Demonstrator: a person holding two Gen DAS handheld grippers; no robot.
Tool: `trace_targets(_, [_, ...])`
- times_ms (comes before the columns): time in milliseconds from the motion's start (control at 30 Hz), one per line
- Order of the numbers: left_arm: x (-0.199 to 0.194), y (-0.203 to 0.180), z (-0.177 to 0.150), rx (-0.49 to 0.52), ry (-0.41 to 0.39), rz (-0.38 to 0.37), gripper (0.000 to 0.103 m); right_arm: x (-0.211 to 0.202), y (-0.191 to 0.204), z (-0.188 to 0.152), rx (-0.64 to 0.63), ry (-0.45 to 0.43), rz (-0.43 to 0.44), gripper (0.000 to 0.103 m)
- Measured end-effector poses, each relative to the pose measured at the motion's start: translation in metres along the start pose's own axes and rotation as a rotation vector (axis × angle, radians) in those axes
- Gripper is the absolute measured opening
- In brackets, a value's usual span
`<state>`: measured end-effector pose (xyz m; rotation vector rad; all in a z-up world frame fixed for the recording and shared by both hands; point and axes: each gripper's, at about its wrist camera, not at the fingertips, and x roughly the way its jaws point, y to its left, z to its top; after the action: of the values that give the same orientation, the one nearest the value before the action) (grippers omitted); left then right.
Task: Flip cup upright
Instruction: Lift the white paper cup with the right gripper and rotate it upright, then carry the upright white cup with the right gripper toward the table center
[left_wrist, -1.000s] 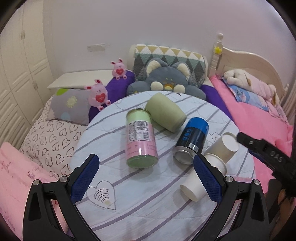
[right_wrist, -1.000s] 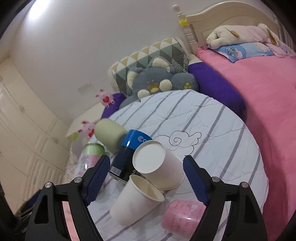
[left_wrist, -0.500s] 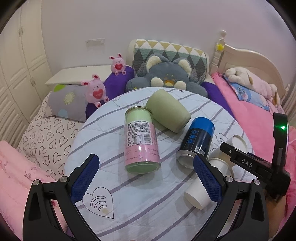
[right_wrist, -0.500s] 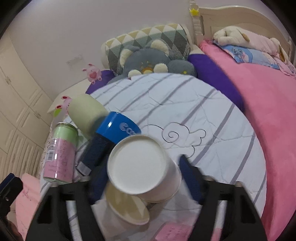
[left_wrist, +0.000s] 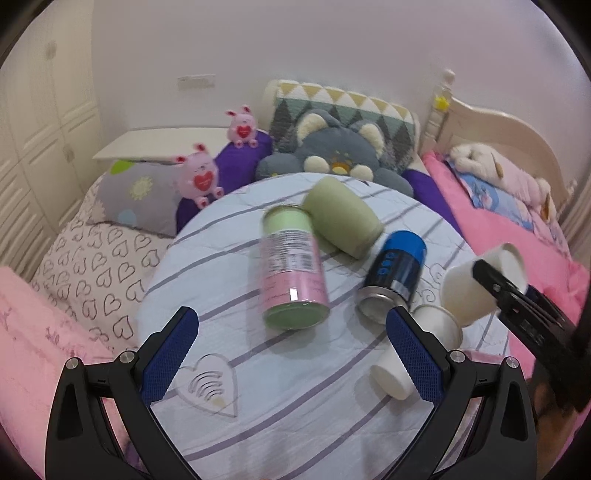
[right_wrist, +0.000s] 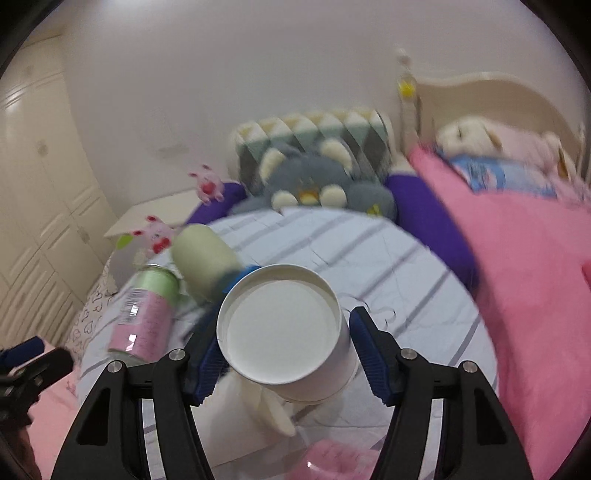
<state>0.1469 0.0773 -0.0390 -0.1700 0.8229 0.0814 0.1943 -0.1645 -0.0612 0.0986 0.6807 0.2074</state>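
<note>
A white paper cup (right_wrist: 284, 332) sits between the blue pads of my right gripper (right_wrist: 284, 358), its flat base facing the camera, lifted above the round table. In the left wrist view the same cup (left_wrist: 469, 291) hangs tilted in the black right gripper at the right edge. A second white paper cup (left_wrist: 410, 362) lies on its side on the table (left_wrist: 295, 387) beneath it; it also shows in the right wrist view (right_wrist: 251, 417). My left gripper (left_wrist: 291, 358) is open and empty above the table's near edge.
On the striped table lie a pink-green can (left_wrist: 291, 269), an olive-green cup (left_wrist: 341, 218) and a blue can (left_wrist: 391, 273). A pink cup (right_wrist: 332, 461) lies at the near edge. Plush toys and pillows (left_wrist: 332, 147) line the far side; a pink bed (right_wrist: 517, 258) is right.
My right gripper has closed on the white cup and lifted it off the table, base toward the camera. The left gripper has barely shifted and stays open.
</note>
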Motion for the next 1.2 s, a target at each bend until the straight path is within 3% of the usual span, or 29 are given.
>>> trace_targets(233, [-0.028, 0.045, -0.013, -0.076, -0.057, 0.055, 0.103, -0.024, 0.056, -0.014, -0.092, -0.066, 0.097, 0.065])
trace_targets(400, [-0.025, 0.058, -0.021, -0.084, -0.038, 0.057, 0.103, -0.023, 0.068, -0.022, -0.108, -0.091, 0.018, 0.065])
trace_targets(667, [-0.025, 0.060, -0.026, -0.079, -0.032, 0.033, 0.103, -0.045, 0.064, -0.008, -0.127, -0.229, -0.071, 0.065])
trace_targets(833, [-0.029, 0.066, -0.028, -0.093, -0.040, 0.044, 0.103, -0.046, 0.080, -0.014, -0.152, -0.210, -0.005, 0.065])
trace_targets(1033, [-0.027, 0.083, -0.034, -0.121, -0.033, 0.092, 0.103, -0.019, 0.114, -0.044, -0.166, -0.105, 0.139, 0.065])
trace_targets(1200, [-0.021, 0.094, -0.044, -0.135, -0.006, 0.115, 0.103, 0.002, 0.126, -0.070, -0.158, -0.038, 0.183, 0.065])
